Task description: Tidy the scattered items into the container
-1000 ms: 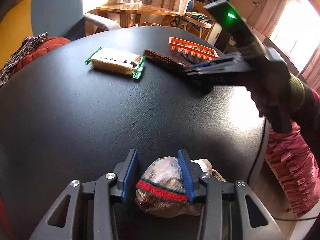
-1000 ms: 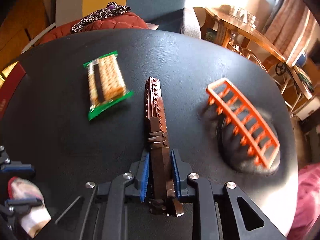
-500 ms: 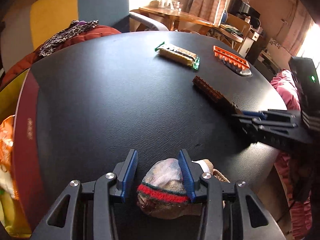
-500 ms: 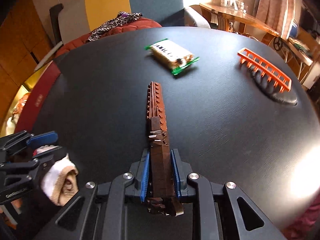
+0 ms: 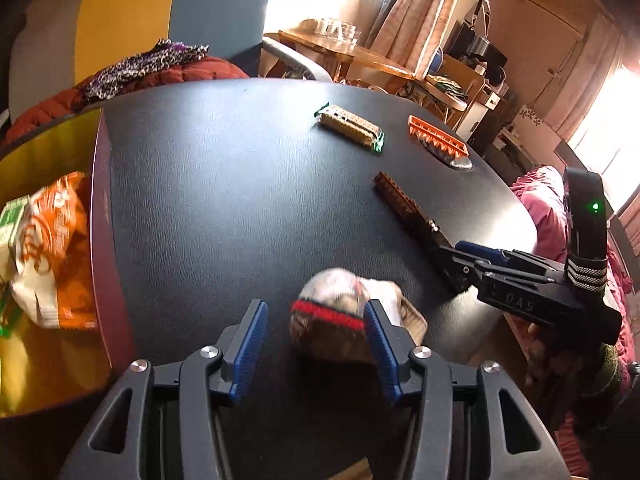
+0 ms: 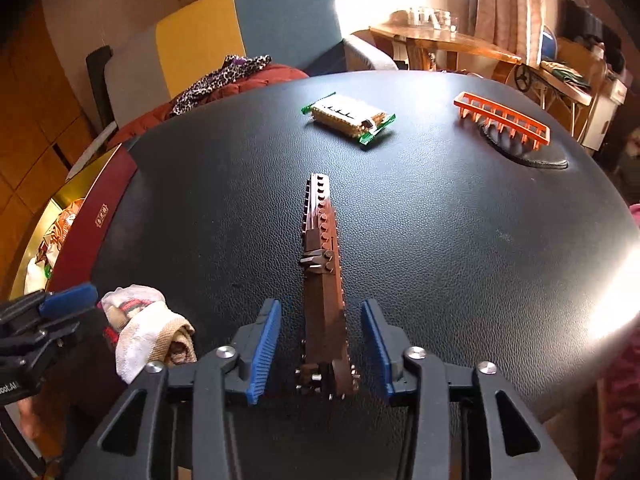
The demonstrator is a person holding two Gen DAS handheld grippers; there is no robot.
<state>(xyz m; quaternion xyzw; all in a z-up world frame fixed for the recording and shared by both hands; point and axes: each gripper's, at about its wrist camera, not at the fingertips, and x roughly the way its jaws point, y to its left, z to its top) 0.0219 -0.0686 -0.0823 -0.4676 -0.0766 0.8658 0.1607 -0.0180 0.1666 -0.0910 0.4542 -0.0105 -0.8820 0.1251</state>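
Both grippers stand wide open: the left gripper straddles a soft, squashable rolled sock, best pinched across its bulk, while the right gripper flanks a stiff, light brown brick strip lying between its jaws on the surface.

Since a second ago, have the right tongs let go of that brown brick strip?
Yes. The right tongs have opened; their blue pads now stand clear of the brown brick strip, which lies on the black table.
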